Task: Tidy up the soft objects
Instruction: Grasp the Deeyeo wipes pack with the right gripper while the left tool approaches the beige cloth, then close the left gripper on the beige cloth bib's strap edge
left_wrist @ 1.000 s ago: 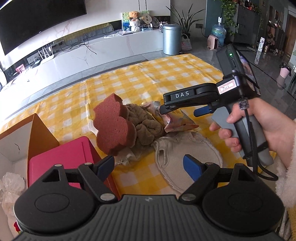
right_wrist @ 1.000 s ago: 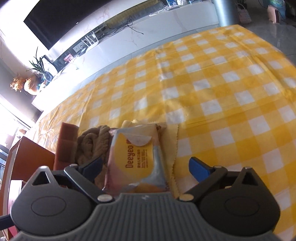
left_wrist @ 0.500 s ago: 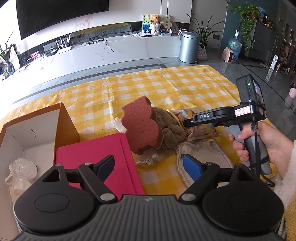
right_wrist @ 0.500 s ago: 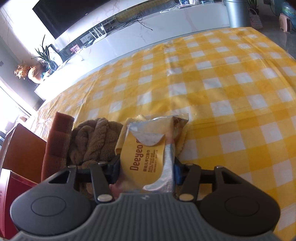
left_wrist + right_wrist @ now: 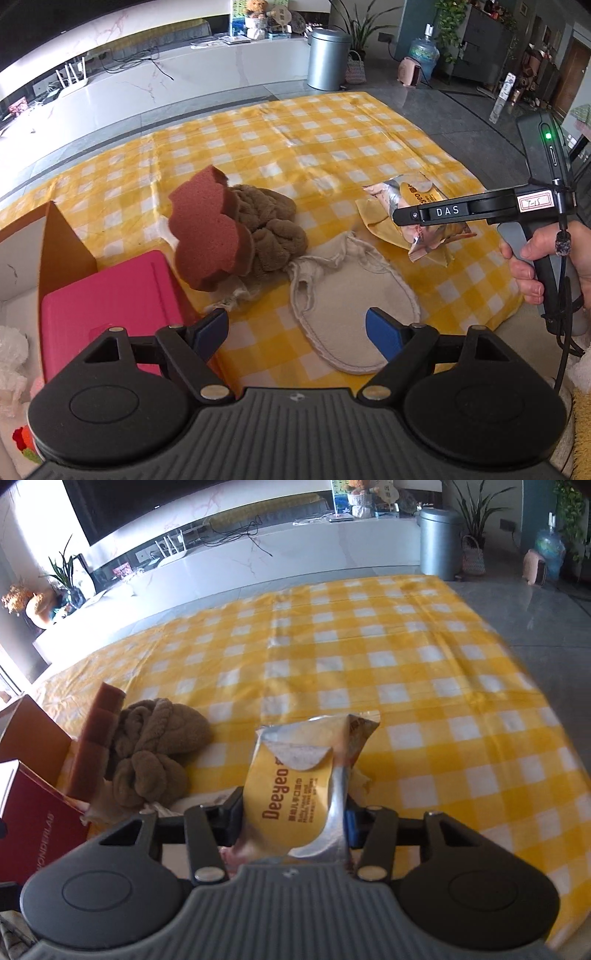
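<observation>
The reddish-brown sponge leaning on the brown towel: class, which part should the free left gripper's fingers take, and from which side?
Grip the sponge across its flat faces at the raised top edge, coming down from above. It stands tilted on edge against the towel, so the top edge is free, while its lower end sits among cloths beside the pink box. The left gripper is open.

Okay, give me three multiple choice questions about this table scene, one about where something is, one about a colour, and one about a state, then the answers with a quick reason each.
1. The sponge leans against: A) the brown towel B) a bin C) a bottle.
2. The tablecloth is checked white and: A) blue B) yellow C) green.
3. The right gripper is: A) wide open and empty B) shut on the wipes pack C) resting on the pink box.

Answers: A, sponge and towel touch; B, yellow squares throughout; B, both pads press the pack's sides.
</observation>
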Available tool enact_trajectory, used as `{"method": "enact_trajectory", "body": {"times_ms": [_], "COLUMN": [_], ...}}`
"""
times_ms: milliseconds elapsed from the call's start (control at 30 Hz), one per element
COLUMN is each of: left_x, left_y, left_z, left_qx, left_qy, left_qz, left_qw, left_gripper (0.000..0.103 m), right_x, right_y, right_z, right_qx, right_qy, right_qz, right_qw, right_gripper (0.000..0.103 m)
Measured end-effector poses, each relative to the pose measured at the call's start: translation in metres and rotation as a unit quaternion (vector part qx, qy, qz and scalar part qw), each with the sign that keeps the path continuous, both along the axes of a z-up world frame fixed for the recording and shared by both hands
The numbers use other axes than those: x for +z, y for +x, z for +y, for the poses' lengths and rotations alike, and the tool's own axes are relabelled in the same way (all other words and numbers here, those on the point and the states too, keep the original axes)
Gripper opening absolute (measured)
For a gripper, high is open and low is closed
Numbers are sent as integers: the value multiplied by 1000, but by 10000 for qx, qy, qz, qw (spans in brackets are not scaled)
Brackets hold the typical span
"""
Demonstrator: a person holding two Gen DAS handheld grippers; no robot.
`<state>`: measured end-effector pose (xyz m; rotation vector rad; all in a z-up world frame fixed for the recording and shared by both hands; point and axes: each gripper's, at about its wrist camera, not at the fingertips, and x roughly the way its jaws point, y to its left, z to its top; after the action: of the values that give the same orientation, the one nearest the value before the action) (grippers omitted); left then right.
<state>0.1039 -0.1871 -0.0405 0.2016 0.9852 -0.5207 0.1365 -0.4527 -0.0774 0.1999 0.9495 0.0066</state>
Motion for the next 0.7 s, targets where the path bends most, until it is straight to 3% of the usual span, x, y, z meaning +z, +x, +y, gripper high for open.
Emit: {"method": "enact_trajectory", "body": {"times_ms": [133, 367, 533, 633, 700], "left_x": [-18, -51, -65, -71, -74], "left_y": [6, 28, 36, 43, 45], "left_z": [-29, -74, -85, -89, -93], "left_qx": [-134, -90, -156, -140, -108], "left_qy": [31, 655, 734, 826, 955], "left_qz": [317, 659, 960, 957, 796], "left_qw": [9994, 9956, 9925, 9919, 9922], "left_gripper": [99, 99, 99, 99, 99], "right_x": [-11, -32, -41, -47, -51], "right_y": [-8, -19, -22, -20, -19], "right_z": [-5, -13, -13, -12, -11], "right_qx": [-58, -147, -103, 129, 135], "right_qy": [-356, -401, -1351, -1621, -1710], "right_qz": [222, 265, 399, 506, 559], "right_qw": [9991, 9987, 9900, 9854, 9836], "right_gripper": [50, 50, 51, 56, 71]}}
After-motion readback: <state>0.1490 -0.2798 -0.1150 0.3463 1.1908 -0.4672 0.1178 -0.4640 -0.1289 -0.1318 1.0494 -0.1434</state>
